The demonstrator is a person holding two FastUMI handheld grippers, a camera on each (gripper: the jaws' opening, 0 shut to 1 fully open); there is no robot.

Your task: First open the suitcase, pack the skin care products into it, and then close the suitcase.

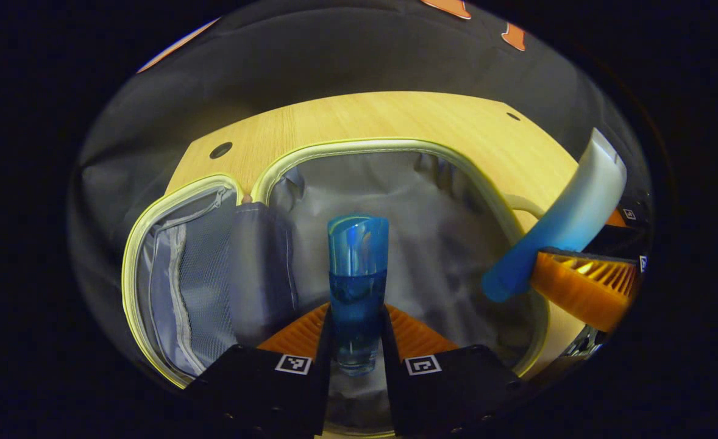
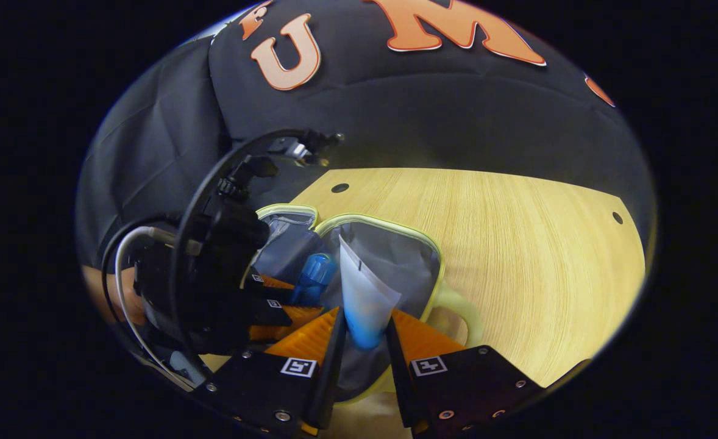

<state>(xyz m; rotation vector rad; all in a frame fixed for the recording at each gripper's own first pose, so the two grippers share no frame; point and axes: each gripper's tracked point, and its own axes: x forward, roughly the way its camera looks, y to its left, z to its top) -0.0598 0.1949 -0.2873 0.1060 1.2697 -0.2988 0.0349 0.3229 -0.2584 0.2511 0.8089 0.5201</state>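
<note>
The suitcase [image 1: 310, 155] lies open on the wooden table, its grey lining facing up and a mesh zip pocket [image 1: 203, 286] in the half on the left. My left gripper [image 1: 358, 341] is shut on a clear blue bottle [image 1: 357, 274], held upright over the lined half. At the right edge of the left gripper view, the other gripper [image 1: 584, 283] holds a blue-and-white tube [image 1: 569, 222] over the suitcase rim. In the right gripper view my right gripper [image 2: 365, 338] is shut on that tube [image 2: 362, 292], with the suitcase [image 2: 435, 256] below and the left gripper [image 2: 273, 311] with the blue bottle [image 2: 313, 277] beside it.
The wooden table [image 2: 517, 256] spreads wide to the right of the suitcase, with small round holes [image 2: 339, 188] near its far edge. A pale yellow handle [image 2: 462, 308] sticks out from the suitcase's side. A hand [image 2: 130, 299] holds the left gripper at the far left.
</note>
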